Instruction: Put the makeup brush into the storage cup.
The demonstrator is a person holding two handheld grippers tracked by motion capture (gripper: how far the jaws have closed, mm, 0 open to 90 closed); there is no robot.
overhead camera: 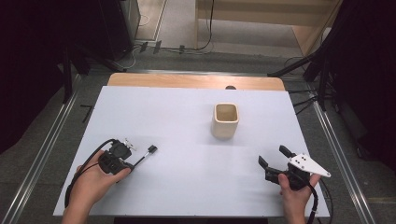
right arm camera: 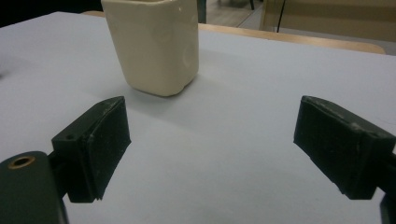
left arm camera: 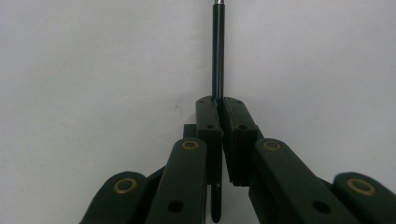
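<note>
From above, the left gripper [overhead camera: 122,151] sits lower left on the white table [overhead camera: 187,186], clamped on a thin dark tool [overhead camera: 145,154]; the cream cup [overhead camera: 226,120] stands upper centre, well apart.

The left gripper view shows jaws closed on the tool's shaft [left arm camera: 218,51].

In the right gripper view, jaws gape wide, cup [right arm camera: 152,44] ahead, upper left. Likely next: carry the tool to the cup.
</note>
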